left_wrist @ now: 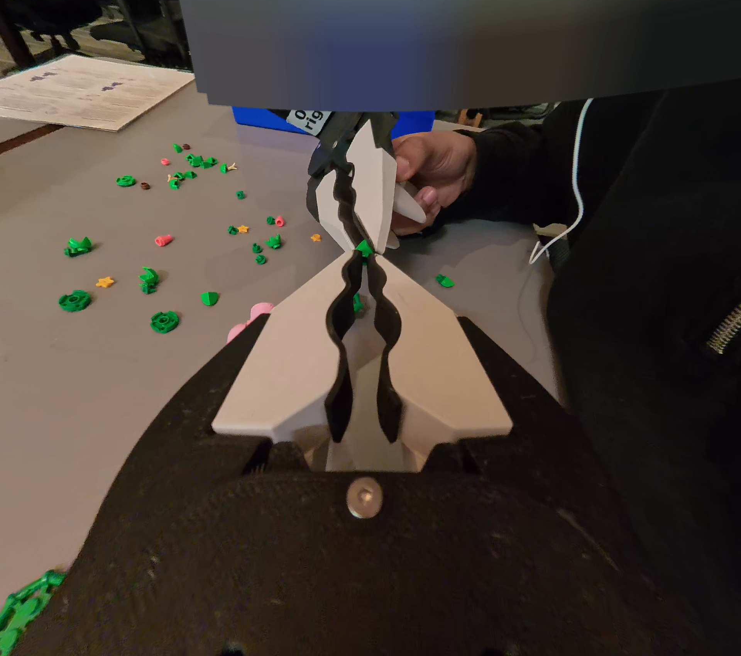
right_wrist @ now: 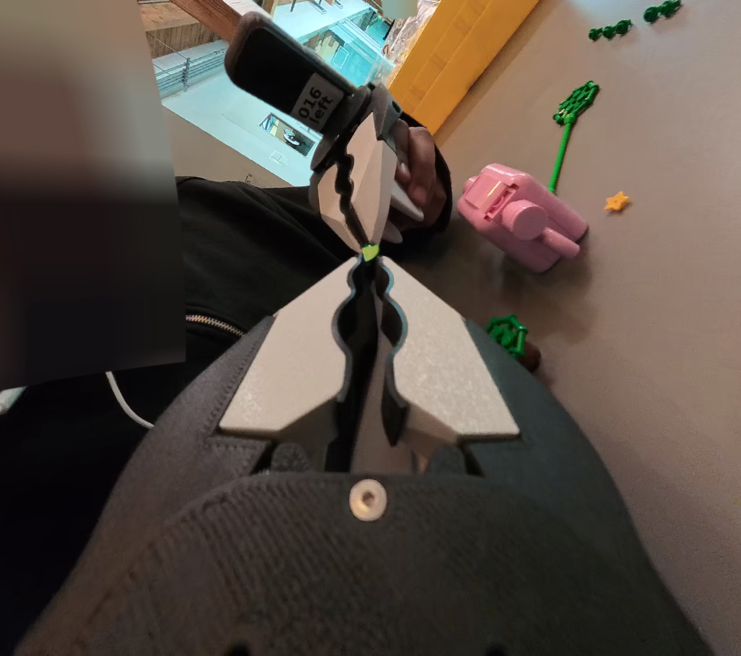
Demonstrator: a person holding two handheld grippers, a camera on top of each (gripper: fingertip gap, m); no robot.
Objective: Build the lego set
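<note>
Both grippers, left gripper [left_wrist: 363, 255] and right gripper [right_wrist: 369, 263], meet tip to tip above the grey table [left_wrist: 100, 376], each with fingers clamped on a small green piece [left_wrist: 364, 247]. Bare hands [left_wrist: 433, 175] grip the handles. Loose green, pink and yellow pieces [left_wrist: 164, 322] lie scattered left; a pink block [right_wrist: 521, 219] sits far right.

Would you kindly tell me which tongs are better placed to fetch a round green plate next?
Probably the left tongs: the round green plates lie on their side; the right tongs sit farther off. Both pinch the green piece.
</note>
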